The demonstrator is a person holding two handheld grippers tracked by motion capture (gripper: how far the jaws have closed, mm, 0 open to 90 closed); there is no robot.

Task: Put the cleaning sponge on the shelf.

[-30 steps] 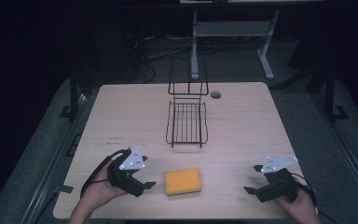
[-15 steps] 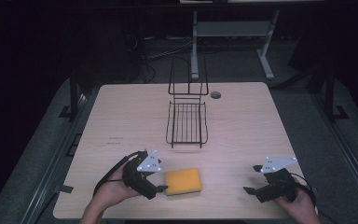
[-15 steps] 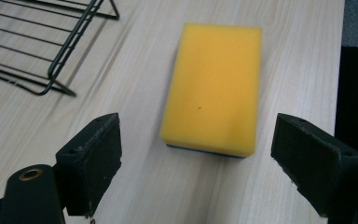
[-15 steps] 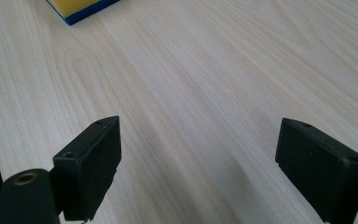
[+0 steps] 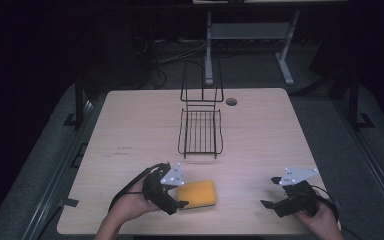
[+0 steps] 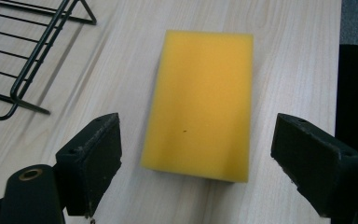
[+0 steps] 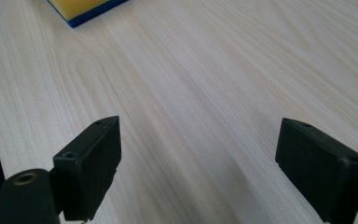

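Overhead and both close views share the sponge [image 5: 196, 194].

Yellow sponge [image 6: 200, 100] with blue underside, black wire rack [image 5: 200, 131], pale wood-grain table [image 5: 130, 125], black claws.

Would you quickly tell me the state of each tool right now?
Left tool: open, jaws either side of the sponge, not gripping.
Right tool: open, holding nothing.

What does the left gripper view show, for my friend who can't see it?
A yellow sponge lies flat on a pale wooden table, straight ahead of the open left gripper, whose two black jaws stand wide on either side of its near end without touching it. A black wire rack sits at the upper left.
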